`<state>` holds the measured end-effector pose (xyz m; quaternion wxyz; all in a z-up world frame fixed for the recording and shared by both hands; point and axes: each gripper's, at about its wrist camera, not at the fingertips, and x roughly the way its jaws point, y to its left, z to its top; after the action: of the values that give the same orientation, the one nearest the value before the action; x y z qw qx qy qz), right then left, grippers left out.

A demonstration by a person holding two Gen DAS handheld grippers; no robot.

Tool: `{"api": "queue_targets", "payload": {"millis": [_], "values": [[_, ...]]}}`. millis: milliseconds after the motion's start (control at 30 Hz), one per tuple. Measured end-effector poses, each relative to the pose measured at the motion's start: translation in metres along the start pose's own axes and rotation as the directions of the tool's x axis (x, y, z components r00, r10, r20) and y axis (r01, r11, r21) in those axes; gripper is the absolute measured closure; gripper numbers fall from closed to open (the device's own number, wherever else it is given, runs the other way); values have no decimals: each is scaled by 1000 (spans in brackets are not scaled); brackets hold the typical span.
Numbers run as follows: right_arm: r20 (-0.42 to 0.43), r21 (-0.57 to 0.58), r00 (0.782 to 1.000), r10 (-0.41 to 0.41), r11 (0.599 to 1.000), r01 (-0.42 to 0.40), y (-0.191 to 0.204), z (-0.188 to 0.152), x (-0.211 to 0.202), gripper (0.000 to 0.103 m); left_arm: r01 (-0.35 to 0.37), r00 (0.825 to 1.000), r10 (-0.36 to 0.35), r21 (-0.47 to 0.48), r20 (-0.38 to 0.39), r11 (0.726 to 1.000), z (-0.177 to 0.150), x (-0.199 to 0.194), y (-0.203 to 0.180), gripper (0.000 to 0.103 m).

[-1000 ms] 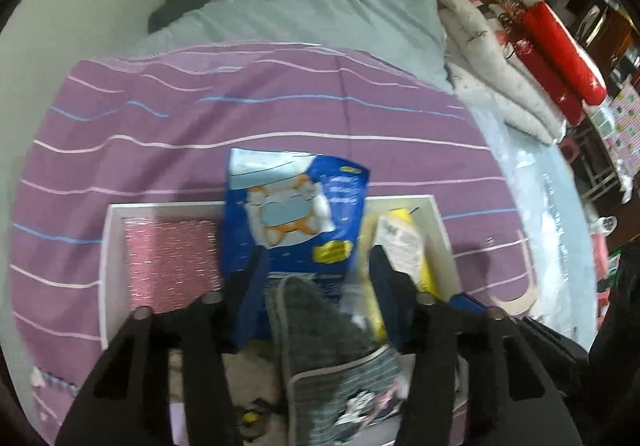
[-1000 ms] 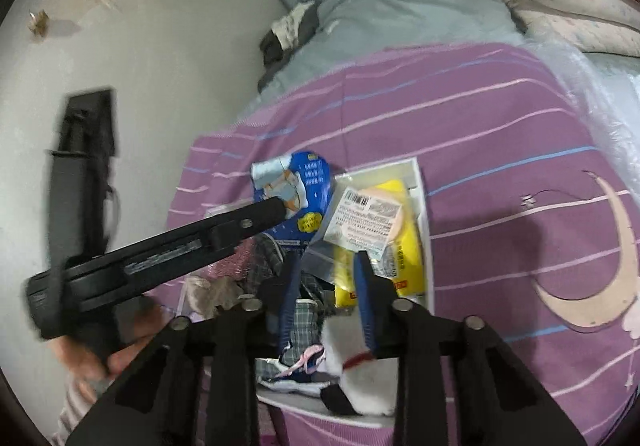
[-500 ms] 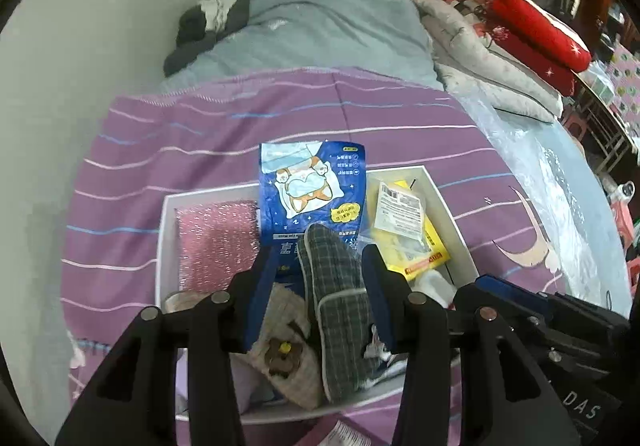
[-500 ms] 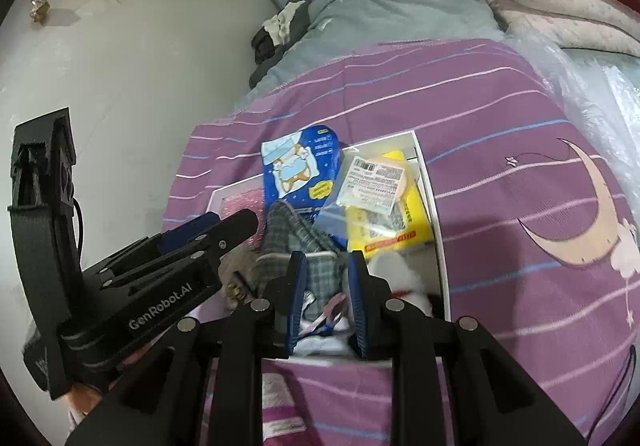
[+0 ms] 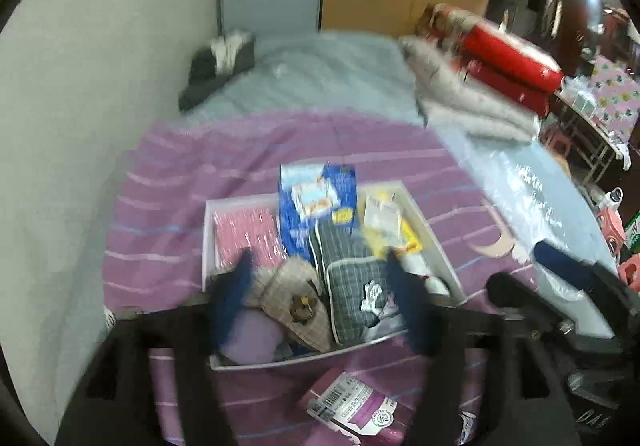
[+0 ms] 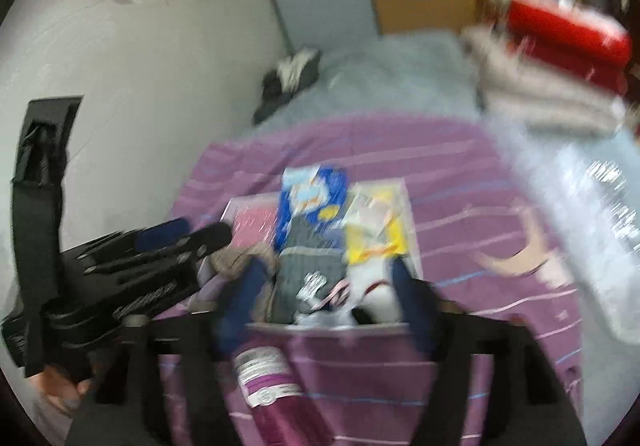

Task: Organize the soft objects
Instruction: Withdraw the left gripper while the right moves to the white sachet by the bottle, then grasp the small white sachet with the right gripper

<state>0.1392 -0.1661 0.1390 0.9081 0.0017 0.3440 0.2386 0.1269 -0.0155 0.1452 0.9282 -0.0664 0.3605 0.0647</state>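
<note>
A white tray [image 5: 438, 242] on the purple striped bedspread holds soft goods: a pink pack [image 5: 248, 230], a blue pack [image 5: 316, 206], a yellow pack [image 5: 390, 232], grey plaid slippers [image 5: 348, 286] and a beige plaid slipper [image 5: 292, 298]. The tray [image 6: 410, 206] and slippers [image 6: 310, 278] also show in the right wrist view. My left gripper [image 5: 320, 278] is open and empty above the tray's near end. My right gripper [image 6: 326, 282] is open and empty there too. A purple pack [image 5: 356, 410] lies on the bedspread before the tray, also seen in the right wrist view [image 6: 268, 378].
A grey blanket [image 5: 320, 74] lies beyond the bedspread, with a dark garment [image 5: 216, 66] by the wall. Folded cream and red quilts [image 5: 480, 86] are stacked at the far right. The wall runs along the left. Clear plastic [image 5: 532, 198] covers the bed's right side.
Both grippers have opened wide and pulled back and up from the tray. The grey plaid slippers now lie released in the tray. Both views are motion-blurred.
</note>
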Motion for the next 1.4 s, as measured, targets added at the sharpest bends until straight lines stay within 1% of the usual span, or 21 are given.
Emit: {"api": "queue_targets", "payload": {"millis": [33, 67, 133, 167, 200, 300, 333, 400, 467, 533, 600, 667, 733, 800, 867, 900, 1000, 1067, 1167, 1300, 1400], "values": [[37, -9, 999, -15, 1000, 15, 2, -1, -8, 27, -27, 999, 26, 11, 44, 1000, -2, -5, -2, 0], [71, -10, 994, -78, 997, 79, 6, -4, -20, 25, -47, 995, 44, 30, 84, 998, -3, -8, -3, 1], [138, 37, 977, -163, 987, 159, 7, -6, -35, 24, -56, 993, 51, 42, 106, 998, -5, -9, -3, 1], [160, 68, 970, -182, 983, 173, 6, -7, -40, 24, -68, 993, 64, 34, 103, 997, -8, -11, -3, 1], [138, 94, 974, -182, 981, 170, 4, -7, -42, 24, -77, 992, 74, 27, 101, 997, -11, -14, -2, 1], [-5, 121, 992, -127, 984, 127, -5, -10, -37, 24, -81, 990, 81, 0, 112, 997, -21, -24, -1, 1], [-24, 128, 991, -131, 983, 133, -7, -12, -36, 24, -84, 991, 85, -8, 108, 996, -24, -25, 0, 1], [-112, 163, 981, -159, 971, 176, -13, -17, -34, 24, -81, 993, 82, -17, 80, 997, -28, -27, 2, 1], [-164, 216, 981, -108, 966, 143, -19, -22, -33, 24, -67, 997, 69, -28, 44, 997, -32, -28, 6, 1], [-216, 295, 975, -47, 949, 111, -26, -30, -35, 24, -90, 996, 91, -30, 5, 995, -37, -28, 8, 1], [-256, 399, 967, 12, 912, 94, -36, -38, -37, 24, -120, 992, 119, -21, -45, 993, -40, -27, 10, 7], [-265, 472, 960, 87, 880, 50, -42, -47, -38, 24, -71, 993, 67, -39, -99, 997, -45, -27, 16, 7], [-288, 531, 947, 140, 846, 36, -46, -55, -35, 24, -17, 990, 2, -103, -141, 995, -53, -29, 26, 8], [-342, 567, 927, 157, 821, 70, -49, -65, -30, 24, 30, 985, -58, -165, -164, 986, -58, -30, 35, 8], [-421, 557, 896, 143, 821, 130, -50, -75, -23, 24, 77, 975, -119, -214, -189, 974, -65, -31, 43, 8], [-434, 556, 890, 144, 819, 139, -50, -79, -21, 24, 78, 972, -122, -217, -199, 973, -66, -30, 44, 8], [-443, 575, 880, 169, 807, 134, -53, -93, -17, 28, 4, 962, -53, -183, -267, 983, -73, -26, 43, 8], [-452, 589, 873, 182, 796, 139, -56, -100, -14, 44, 9, 958, -61, -180, -281, 984, -78, -24, 43, 8], [-480, 610, 853, 205, 777, 157, -63, -110, -6, 56, 37, 951, -89, -178, -295, 983, -85, -20, 39, 8], [-507, 654, 829, 235, 731, 192, -74, -119, 2, 58, 25, 947, -65, -130, -315, 991, -90, -15, 29, 8], [-525, 686, 811, 259, 692, 223, -82, -127, 7, 58, 47, 938, -83, -114, -336, 992, -94, -11, 22, 8]]}}
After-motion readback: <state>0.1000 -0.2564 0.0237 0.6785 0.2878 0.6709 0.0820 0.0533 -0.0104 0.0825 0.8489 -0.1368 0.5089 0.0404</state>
